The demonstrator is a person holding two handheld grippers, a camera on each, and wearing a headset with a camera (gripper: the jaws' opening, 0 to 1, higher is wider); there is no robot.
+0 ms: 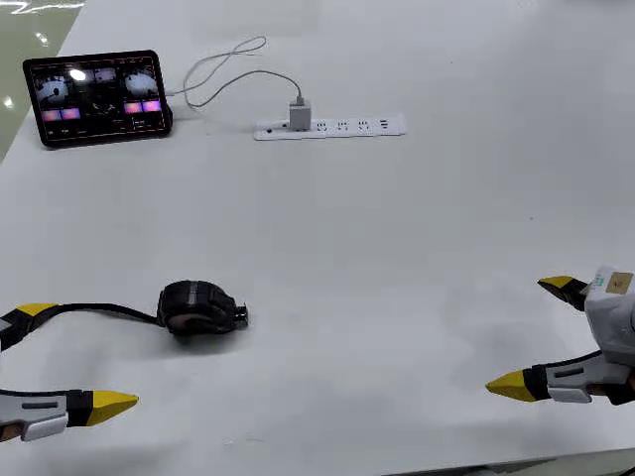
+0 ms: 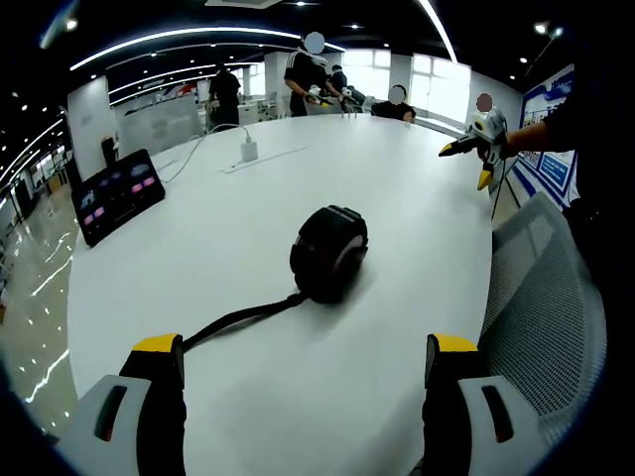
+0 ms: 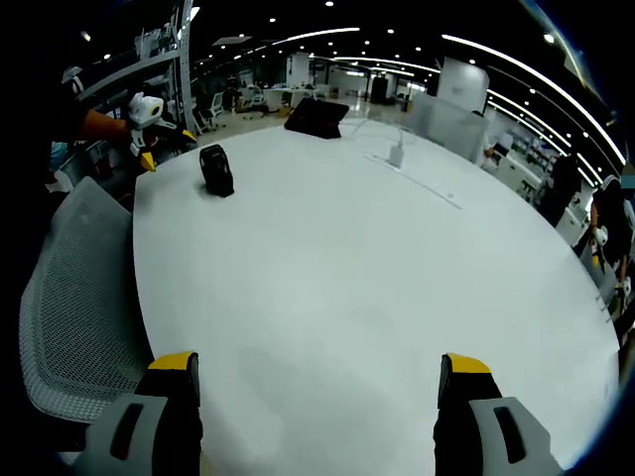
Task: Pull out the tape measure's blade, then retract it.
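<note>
Left gripper and right gripper both gaping, empty; nothing started.
I see tape measure near table's front-left edge, blade housed, strap toward left jaws; pull-out and retraction remain.

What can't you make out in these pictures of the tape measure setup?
1. Tape measure blade tip: tiny in head view, behind the case in left gripper view.
2. Strap end: hidden behind the left tool's jaw, left gripper view.
3. Tablet screen text: too small, head view.
</note>
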